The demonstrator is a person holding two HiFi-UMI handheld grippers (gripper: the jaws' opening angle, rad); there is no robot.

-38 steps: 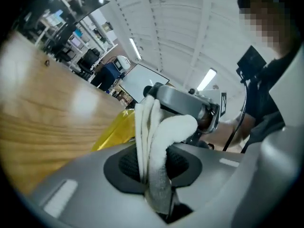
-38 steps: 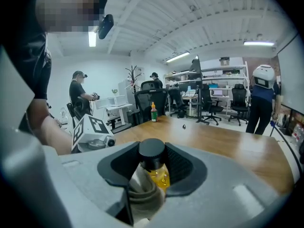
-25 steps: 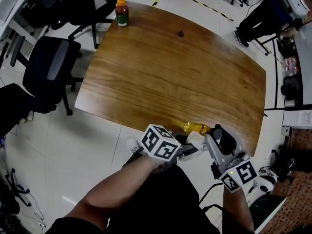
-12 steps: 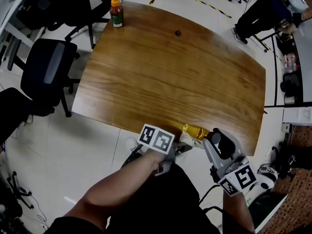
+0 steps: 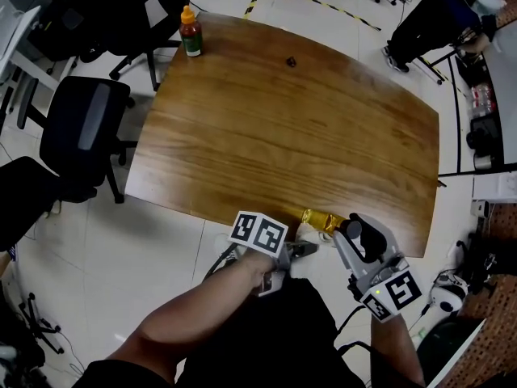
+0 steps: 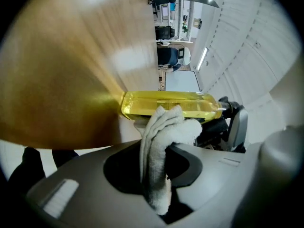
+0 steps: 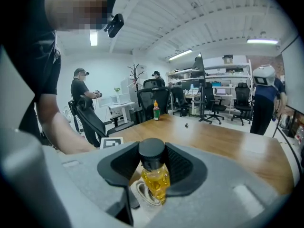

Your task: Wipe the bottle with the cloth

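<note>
The yellow bottle [image 5: 321, 218] is held at the near edge of the wooden table [image 5: 283, 128], its black-capped neck clamped between the jaws of the right gripper [image 7: 153, 170]. A white cloth [image 6: 159, 141] is pinched in the closed jaws of the left gripper [image 5: 299, 249] and laid against the bottle's side, just left of the right gripper.

Clear bottle [image 5: 323, 218] of yellow liquid with a black cap, lying level at the near edge of the counter [image 5: 291, 128]; whether it rests on the wood is unclear. Pale folded cloth [image 6: 159, 146], bunched and pressed against the bottle's side.
</note>
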